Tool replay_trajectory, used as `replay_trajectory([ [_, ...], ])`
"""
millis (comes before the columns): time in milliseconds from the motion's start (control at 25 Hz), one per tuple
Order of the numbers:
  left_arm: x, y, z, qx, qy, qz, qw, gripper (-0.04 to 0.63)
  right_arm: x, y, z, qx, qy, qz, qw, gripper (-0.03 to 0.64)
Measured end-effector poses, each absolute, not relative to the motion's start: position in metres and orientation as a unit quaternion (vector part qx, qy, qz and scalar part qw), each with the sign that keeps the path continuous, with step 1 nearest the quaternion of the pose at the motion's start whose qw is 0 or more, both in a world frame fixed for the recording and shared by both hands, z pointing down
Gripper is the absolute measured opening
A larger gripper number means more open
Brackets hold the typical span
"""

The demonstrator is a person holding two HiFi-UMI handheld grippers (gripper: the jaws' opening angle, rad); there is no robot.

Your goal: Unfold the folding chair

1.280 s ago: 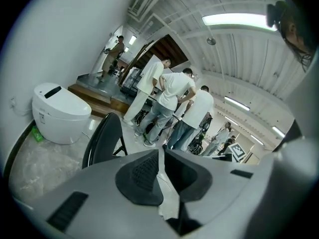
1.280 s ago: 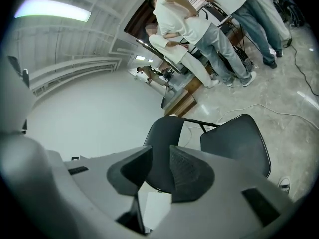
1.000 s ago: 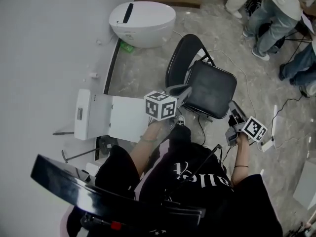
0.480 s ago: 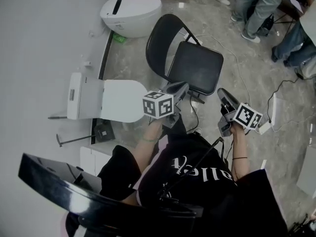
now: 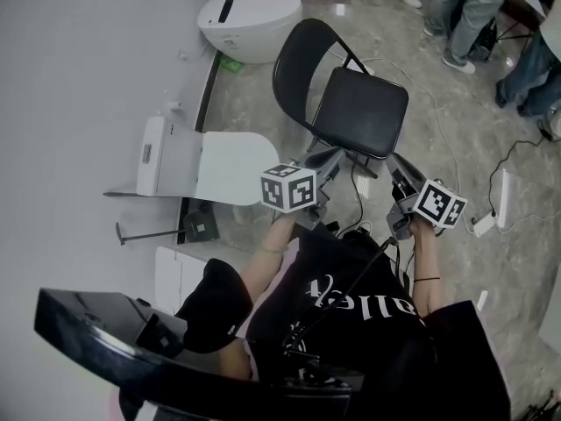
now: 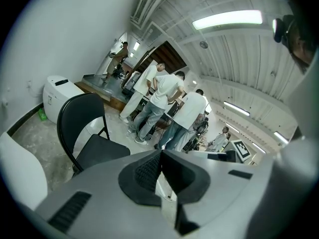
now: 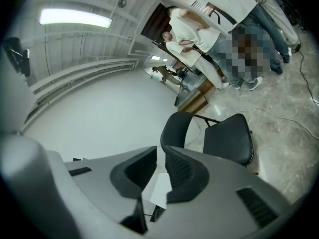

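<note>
The black folding chair (image 5: 361,112) stands unfolded on the marble floor, seat flat and rounded backrest up. My left gripper (image 5: 336,158) hovers just short of the seat's front edge, shut with nothing in it. In the left gripper view the pads (image 6: 149,171) meet, and the chair (image 6: 94,151) stands ahead to the left. My right gripper (image 5: 394,163) hangs by the seat's front right corner. Its jaws are closing, with a narrow gap and nothing between them. The right gripper view shows that gripper (image 7: 160,158) with the chair (image 7: 229,139) beyond it, untouched.
A white rounded toilet unit (image 5: 254,20) sits by the wall behind the chair. Left of me stands a white toilet with its lid up (image 5: 215,165). Several people stand at the top right (image 5: 465,7). Cables and a power strip (image 5: 486,224) lie on the floor to the right.
Both grippers have come off the chair's seat edges and drawn back towards the person. The right jaws have narrowed. The chair stays unfolded.
</note>
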State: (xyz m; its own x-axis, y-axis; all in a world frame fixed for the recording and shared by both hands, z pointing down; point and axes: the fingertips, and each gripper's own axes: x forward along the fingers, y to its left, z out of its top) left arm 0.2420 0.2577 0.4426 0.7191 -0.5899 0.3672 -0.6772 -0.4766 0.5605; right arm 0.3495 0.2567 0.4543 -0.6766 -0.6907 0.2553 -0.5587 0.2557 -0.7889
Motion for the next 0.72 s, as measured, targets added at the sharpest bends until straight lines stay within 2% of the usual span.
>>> replay_trajectory([
  [480, 0.164, 0.262, 0.427, 0.879, -0.327, 0.064, 0.342, 0.005, 0.256, 0.255, 0.434, -0.424, 0.789, -0.438, 0.072, 0.058],
  [720, 0.155, 0.260, 0.399, 0.898, -0.301, 0.043, 0.319, 0.005, 0.242, 0.263, 0.430, -0.456, 0.780, -0.422, 0.069, 0.055],
])
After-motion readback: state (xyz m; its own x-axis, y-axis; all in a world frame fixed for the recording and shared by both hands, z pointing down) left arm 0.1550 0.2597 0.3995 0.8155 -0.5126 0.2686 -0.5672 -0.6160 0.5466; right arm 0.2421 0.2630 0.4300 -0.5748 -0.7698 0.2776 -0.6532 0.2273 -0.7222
